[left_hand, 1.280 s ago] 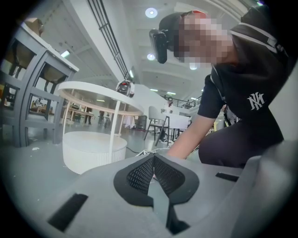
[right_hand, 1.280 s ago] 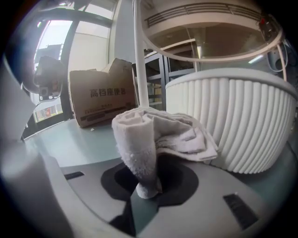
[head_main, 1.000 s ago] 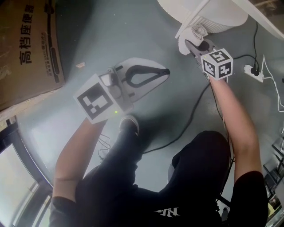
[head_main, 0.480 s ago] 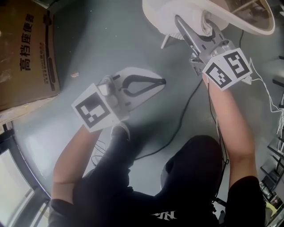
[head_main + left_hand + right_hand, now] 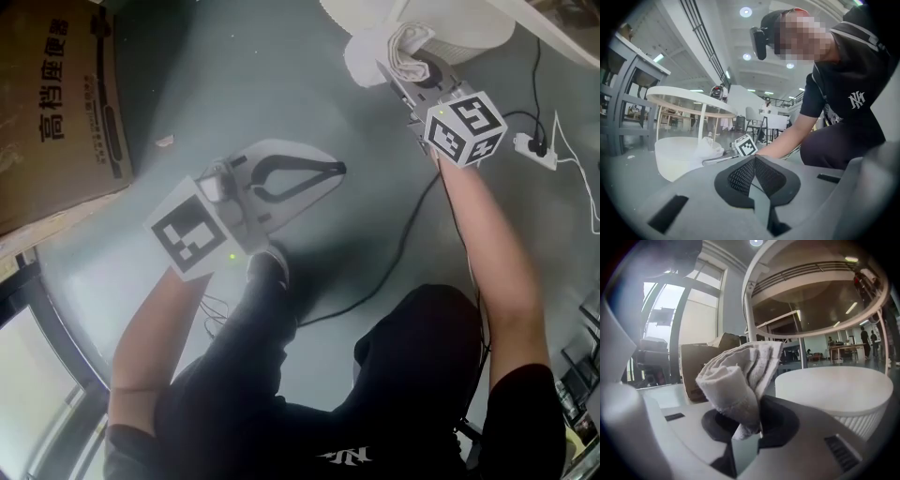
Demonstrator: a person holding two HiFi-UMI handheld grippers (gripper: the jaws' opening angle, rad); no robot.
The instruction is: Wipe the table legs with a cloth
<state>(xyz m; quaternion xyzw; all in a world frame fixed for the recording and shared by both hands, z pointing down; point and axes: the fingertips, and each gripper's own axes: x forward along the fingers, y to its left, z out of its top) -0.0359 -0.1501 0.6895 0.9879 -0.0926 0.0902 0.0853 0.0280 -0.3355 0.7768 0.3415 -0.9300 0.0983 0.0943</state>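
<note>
Cloth (image 5: 740, 376): bunched, pinched between the part-closed jaws of the right gripper (image 5: 749, 434), its bulk standing above them. A white table leg (image 5: 750, 319) rises just beyond the jaws; contact cannot be confirmed. Left gripper (image 5: 753, 180): jaws together, nothing held. Judged step: bringing the cloth to the leg. The next move calls for pressing it against the leg and stroking along it.

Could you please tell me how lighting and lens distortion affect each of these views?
Head view: milky haze washes out the floor. Left gripper view: fisheye, dark corners, ceiling lights glaring. Right gripper view: window blown out, cloth sharp.
</note>
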